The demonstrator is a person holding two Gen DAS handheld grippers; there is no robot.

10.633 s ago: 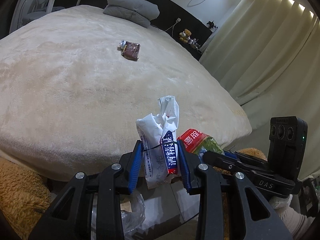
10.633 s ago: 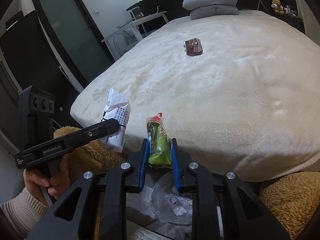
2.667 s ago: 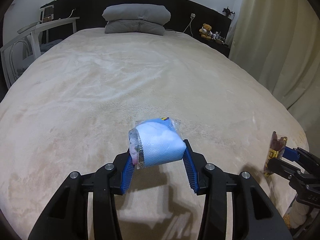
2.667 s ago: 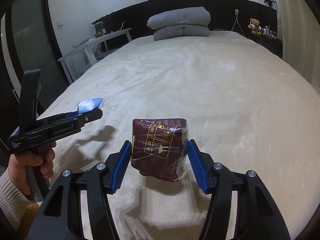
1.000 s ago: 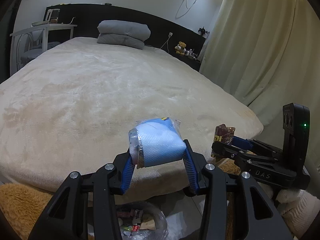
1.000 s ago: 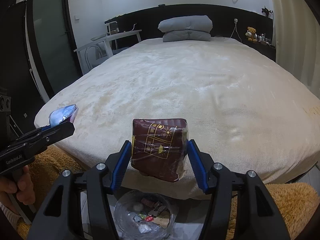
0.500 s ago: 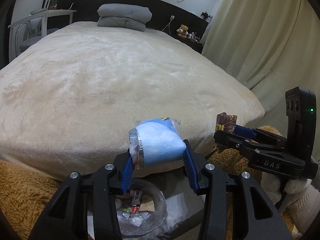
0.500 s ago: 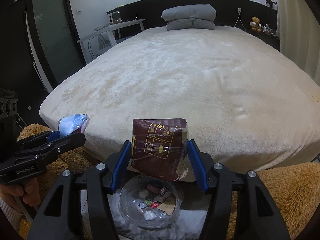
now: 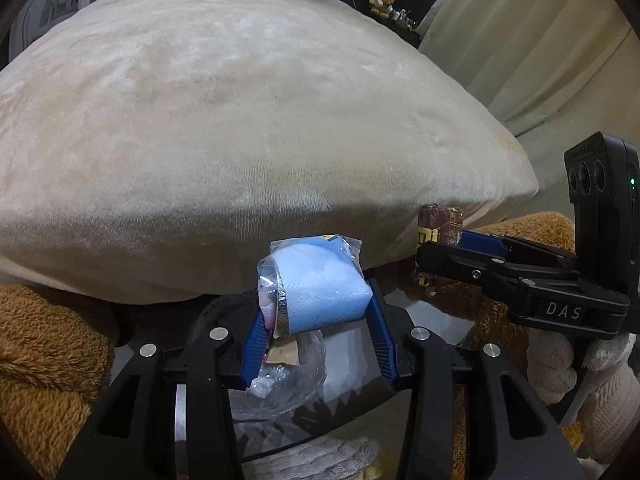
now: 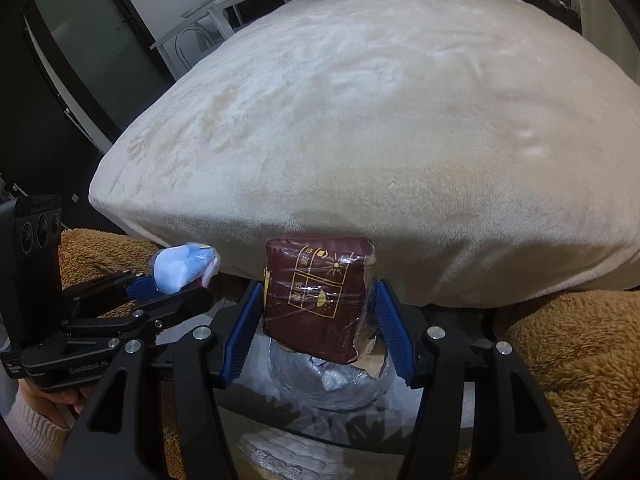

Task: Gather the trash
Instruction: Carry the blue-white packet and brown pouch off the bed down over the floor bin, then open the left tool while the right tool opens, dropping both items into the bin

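Note:
My left gripper [image 9: 314, 332] is shut on a blue tissue pack [image 9: 320, 292] in crinkled clear wrap. My right gripper [image 10: 318, 324] is shut on a dark red packet [image 10: 316, 300] with gold print. Both hang just above a clear glass bowl [image 9: 296, 384] [image 10: 328, 388] that holds crumpled wrappers and stands on a dark glass table at the foot of the bed. In the left wrist view the right gripper [image 9: 440, 240] shows at the right with the red packet [image 9: 438, 220]. In the right wrist view the left gripper [image 10: 180, 280] shows at the left with the tissue pack [image 10: 182, 266].
A big bed [image 9: 240, 120] with a cream plush cover fills the space beyond the bowl. Brown fuzzy fabric [image 9: 44, 344] lies on both sides of the glass table [image 9: 424, 328]. Curtains [image 9: 540, 48] hang at the right. A white desk and chair [image 10: 208, 20] stand beside a dark door.
Both grippers have sunk and tipped downward with their loads still held. The bowl has come up under the fingers and looms larger.

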